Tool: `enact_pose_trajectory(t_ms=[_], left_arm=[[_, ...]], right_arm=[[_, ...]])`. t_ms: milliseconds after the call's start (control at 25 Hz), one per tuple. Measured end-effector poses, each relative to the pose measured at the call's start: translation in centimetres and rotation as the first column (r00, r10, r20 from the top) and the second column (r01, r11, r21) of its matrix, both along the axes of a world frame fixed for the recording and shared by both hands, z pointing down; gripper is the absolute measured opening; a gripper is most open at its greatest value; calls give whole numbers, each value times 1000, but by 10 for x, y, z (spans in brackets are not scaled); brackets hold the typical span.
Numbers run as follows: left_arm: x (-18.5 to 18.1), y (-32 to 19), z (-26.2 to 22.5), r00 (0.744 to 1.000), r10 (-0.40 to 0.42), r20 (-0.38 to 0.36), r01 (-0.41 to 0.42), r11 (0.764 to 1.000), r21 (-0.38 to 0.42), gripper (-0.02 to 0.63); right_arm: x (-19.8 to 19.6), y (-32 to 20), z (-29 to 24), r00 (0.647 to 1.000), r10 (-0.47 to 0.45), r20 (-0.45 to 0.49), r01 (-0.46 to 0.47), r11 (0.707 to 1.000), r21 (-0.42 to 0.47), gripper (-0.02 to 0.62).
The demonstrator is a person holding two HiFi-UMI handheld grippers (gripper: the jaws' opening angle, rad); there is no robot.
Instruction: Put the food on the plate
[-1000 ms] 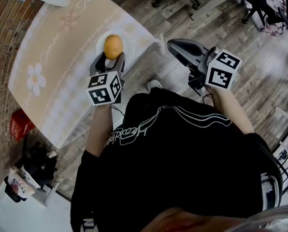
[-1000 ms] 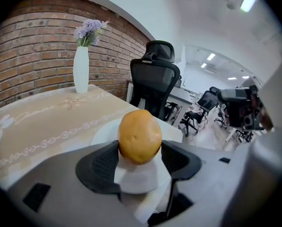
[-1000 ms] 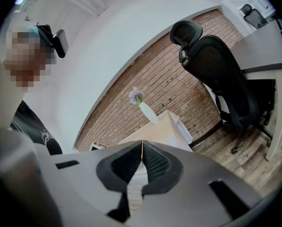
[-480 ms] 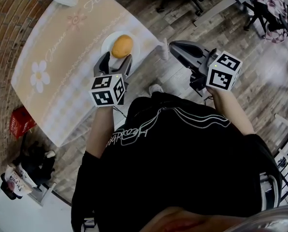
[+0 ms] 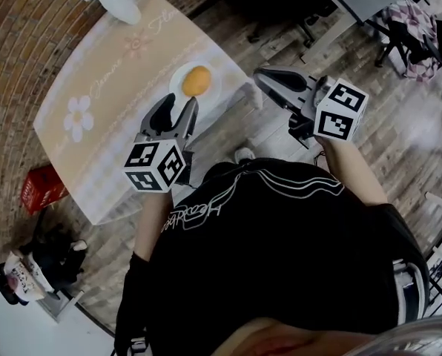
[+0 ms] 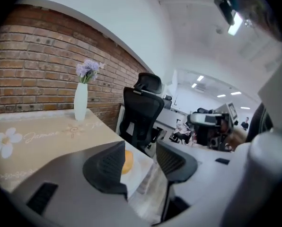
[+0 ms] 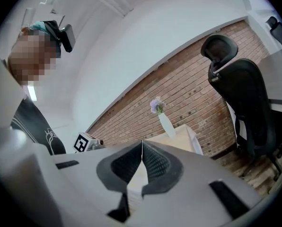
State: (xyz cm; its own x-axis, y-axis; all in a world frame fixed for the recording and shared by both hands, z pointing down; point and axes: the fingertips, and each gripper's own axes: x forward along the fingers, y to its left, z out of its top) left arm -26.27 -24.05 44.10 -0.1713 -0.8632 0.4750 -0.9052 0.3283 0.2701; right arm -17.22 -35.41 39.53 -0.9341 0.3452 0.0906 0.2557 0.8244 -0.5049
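Observation:
An orange, round piece of food (image 5: 196, 81) lies on the white plate (image 5: 178, 80) near the table's right edge. My left gripper (image 5: 181, 104) hovers just short of the plate. Its jaws stand apart and are closing, with nothing between them. In the left gripper view the food (image 6: 127, 161) shows past the left finger, resting on the plate (image 6: 142, 167), ahead of the left gripper (image 6: 140, 156). My right gripper (image 5: 259, 75) is held over the floor to the right of the table. In its own view the right gripper (image 7: 142, 144) has its pads touching and holds nothing.
The table (image 5: 102, 106) has a beige flowered cloth, and a white vase of purple flowers (image 5: 117, 4) stands at its far end. A red object (image 5: 40, 191) sits on the floor at its left. A black office chair (image 6: 143, 110) stands past the table. The brick wall (image 7: 188, 86) lies behind.
My left gripper has pulled back from the food toward the person, and the food stays on the plate. The right gripper has hardly moved.

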Motion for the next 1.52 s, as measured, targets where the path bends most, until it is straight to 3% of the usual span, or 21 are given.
enact_pose_trajectory(t_ms=[320, 480, 600, 1520], left_arm=[[48, -2, -95, 987, 159, 14, -159, 973, 170, 89], [62, 2, -119, 983, 182, -12, -174, 956, 237, 24], [65, 5, -128, 983, 186, -10, -176, 947, 270, 14], [46, 10, -125, 991, 135, 6, -132, 954, 269, 11]], right_arm=[[8, 31, -58, 986, -108, 126, 96, 991, 94, -3], [17, 34, -79, 981, -102, 163, 89, 992, 84, -3], [20, 34, -87, 979, -99, 180, 77, 989, 128, -3], [1, 42, -77, 980, -126, 157, 106, 986, 127, -3]])
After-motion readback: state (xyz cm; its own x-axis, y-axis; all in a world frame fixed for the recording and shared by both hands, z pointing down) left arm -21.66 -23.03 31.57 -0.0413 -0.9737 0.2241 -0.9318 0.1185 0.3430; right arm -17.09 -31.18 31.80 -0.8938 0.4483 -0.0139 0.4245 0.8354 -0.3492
